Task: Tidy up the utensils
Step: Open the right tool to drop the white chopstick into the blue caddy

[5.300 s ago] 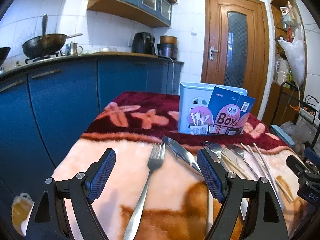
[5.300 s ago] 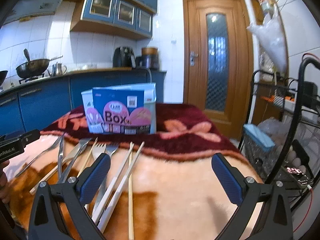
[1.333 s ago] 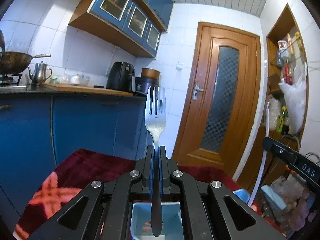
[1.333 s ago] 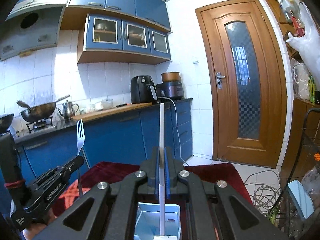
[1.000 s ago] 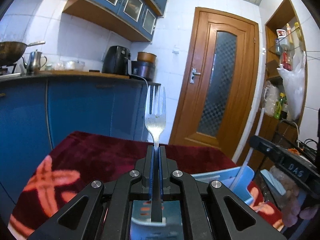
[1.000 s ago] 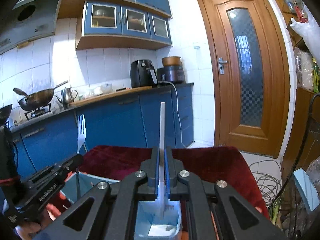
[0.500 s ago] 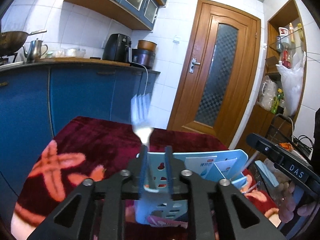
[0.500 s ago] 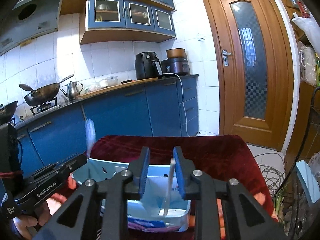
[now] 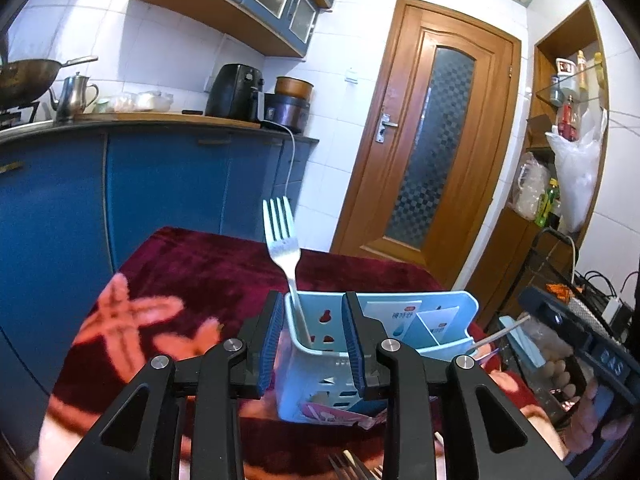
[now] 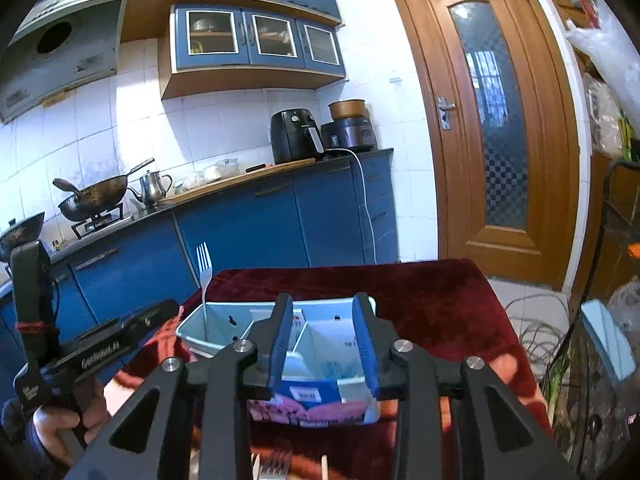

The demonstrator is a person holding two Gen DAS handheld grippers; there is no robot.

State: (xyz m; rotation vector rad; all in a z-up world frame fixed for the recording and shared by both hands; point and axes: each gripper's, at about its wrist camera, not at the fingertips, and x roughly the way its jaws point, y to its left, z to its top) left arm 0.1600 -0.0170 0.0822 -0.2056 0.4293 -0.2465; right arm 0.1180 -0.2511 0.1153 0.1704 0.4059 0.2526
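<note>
Behind both grippers' just-parted, empty jaws, fork [image 9: 282, 242] stands in caddy [image 9: 460, 303]; left compartment

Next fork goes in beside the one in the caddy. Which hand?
Left, probably. Left tongs, just opened and empty, frame the fork's compartment; another fork lies just below. Right tongs, also just opened, face the caddy's other end.

Even, bright light; glare on white tiles [image 9: 168, 44]. Fisheye bends edges, corners black. Cloth [image 9: 132, 320] at 8 o'clock blurred.
</note>
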